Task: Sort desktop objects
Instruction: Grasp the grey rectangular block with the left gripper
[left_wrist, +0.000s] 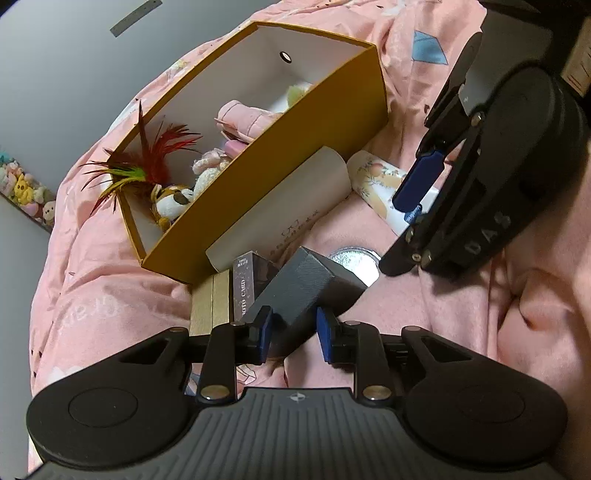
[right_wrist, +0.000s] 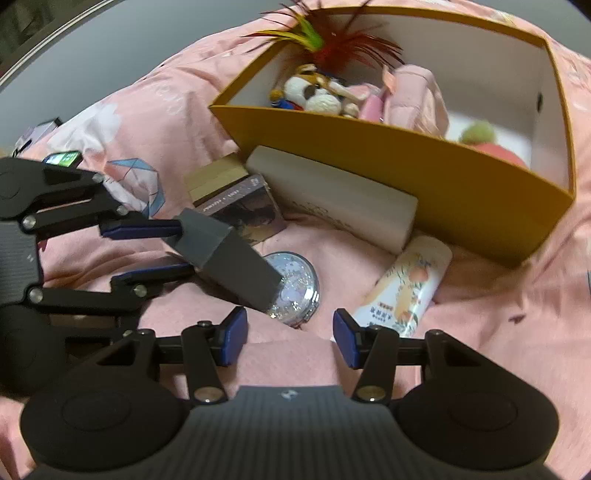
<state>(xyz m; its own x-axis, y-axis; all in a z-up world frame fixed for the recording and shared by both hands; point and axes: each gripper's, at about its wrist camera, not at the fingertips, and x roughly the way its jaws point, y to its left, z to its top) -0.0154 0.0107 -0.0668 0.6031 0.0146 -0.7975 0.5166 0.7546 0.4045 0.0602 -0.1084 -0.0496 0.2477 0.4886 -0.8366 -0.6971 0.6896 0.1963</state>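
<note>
My left gripper (left_wrist: 294, 334) is shut on a dark grey box (left_wrist: 306, 284), which it holds tilted with its far end over a round glitter compact (right_wrist: 295, 291). From the right wrist view the left gripper (right_wrist: 186, 247) clamps the grey box (right_wrist: 229, 254) at its near end. My right gripper (right_wrist: 290, 334) is open and has nothing in it, hovering over the pink bedding just short of the compact and a peach-print tube (right_wrist: 410, 288). The yellow box (left_wrist: 277, 192) behind holds a feather toy (left_wrist: 147, 162), a plush dog (left_wrist: 173, 199) and a pink pouch (left_wrist: 243, 118).
A long white box (right_wrist: 332, 199) lies against the yellow box's (right_wrist: 406, 177) front wall. Beside it sit a dark photo-card box (right_wrist: 251, 206) and a gold box (right_wrist: 218, 177). A pink duvet (left_wrist: 480, 314) covers the surface. A small green-screened device (right_wrist: 62, 158) lies far left.
</note>
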